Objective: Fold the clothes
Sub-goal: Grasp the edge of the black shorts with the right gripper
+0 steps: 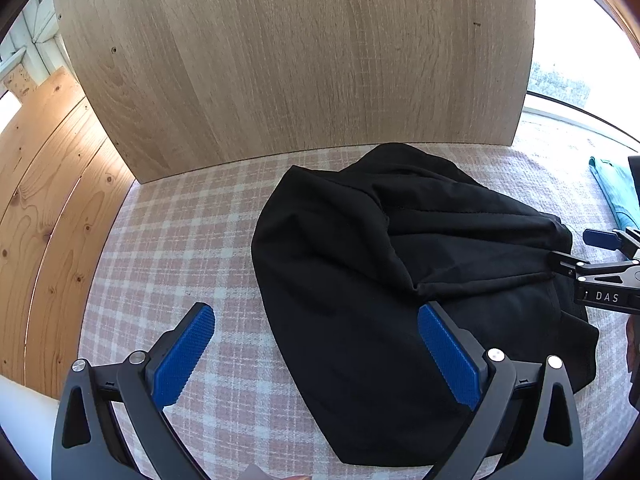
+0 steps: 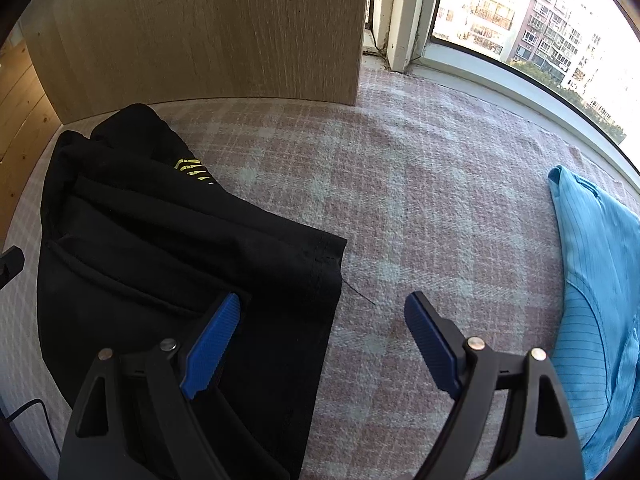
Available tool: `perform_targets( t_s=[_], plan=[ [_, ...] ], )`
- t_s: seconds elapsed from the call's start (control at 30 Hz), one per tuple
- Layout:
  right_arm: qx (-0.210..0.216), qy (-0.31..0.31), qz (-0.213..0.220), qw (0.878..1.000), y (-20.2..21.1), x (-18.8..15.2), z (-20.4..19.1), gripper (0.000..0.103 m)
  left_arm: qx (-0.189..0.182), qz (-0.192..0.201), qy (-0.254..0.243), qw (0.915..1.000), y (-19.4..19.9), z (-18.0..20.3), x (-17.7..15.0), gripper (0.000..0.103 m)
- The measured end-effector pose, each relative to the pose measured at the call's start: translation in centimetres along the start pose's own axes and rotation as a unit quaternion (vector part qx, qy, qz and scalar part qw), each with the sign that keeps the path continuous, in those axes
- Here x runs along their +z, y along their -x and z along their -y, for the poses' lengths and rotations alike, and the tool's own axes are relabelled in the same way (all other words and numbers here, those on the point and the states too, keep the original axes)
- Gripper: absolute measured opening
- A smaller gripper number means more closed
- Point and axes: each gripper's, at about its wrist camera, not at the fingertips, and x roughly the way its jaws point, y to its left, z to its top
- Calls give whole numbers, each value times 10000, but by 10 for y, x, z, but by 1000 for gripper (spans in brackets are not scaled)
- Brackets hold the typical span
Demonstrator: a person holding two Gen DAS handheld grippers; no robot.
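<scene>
Both tongs gape wide, holding nothing. Left tongs (image 1: 316, 356) hover over the black garment (image 1: 400, 260), bunched on the plaid cover (image 1: 180, 240) below a wooden panel (image 1: 280, 60) at twelve o'clock. Right tongs (image 2: 322, 344) straddle its hem, one pad perhaps touching cloth. Blue garment (image 2: 600, 280) lies at three o'clock, well apart.

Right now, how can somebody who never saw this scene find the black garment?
Start at the pink checked blanket below the window. The black garment lies crumpled at its left, before the wooden panel. Unlike the light blue garment on the right, it is black with small yellow print.
</scene>
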Motion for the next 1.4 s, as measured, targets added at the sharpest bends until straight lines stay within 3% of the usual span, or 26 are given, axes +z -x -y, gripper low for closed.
perform_targets(
  t_s=[0.23, 0.63, 0.83, 0.87, 0.97, 1.13, 1.2, 1.23, 1.33, 1.4],
  plan=[
    [-13, -49, -203, 9998, -6, 0, 8, 103, -28, 6, -18, 10000, 1, 2, 0, 102],
    [379, 293, -140, 9988, 2, 5, 14, 102, -41, 116, 5, 9999, 7, -3, -2, 102],
    [713, 311, -144, 9969, 8, 10, 14, 85, 0, 75, 42, 10000, 6, -8, -4, 102],
    [768, 314, -145, 9964, 9, 11, 15, 77, 7, 74, 48, 10000, 6, -8, -4, 102],
    [935, 322, -147, 9950, 12, 14, 15, 24, 9, 98, 41, 9999, 8, -8, -5, 102],
    [1025, 391, -118, 9939, 18, 16, 13, 22, 0, 111, 16, 9999, 12, -7, -4, 102],
    [996, 437, -95, 9940, 21, 16, 11, 8, 10, 99, 11, 9999, 14, -8, -4, 102],
    [982, 460, -83, 9941, 23, 16, 10, 7, 20, 100, 27, 9999, 15, -10, -4, 102],
    [1223, 250, 53, 9922, 34, 17, 16, 6, 52, 106, 87, 9999, 20, -17, -5, 102],
    [1529, 77, 210, 9880, 60, -6, 0, 6, 121, 153, 137, 9997, 27, -25, -5, 102]
  ],
)
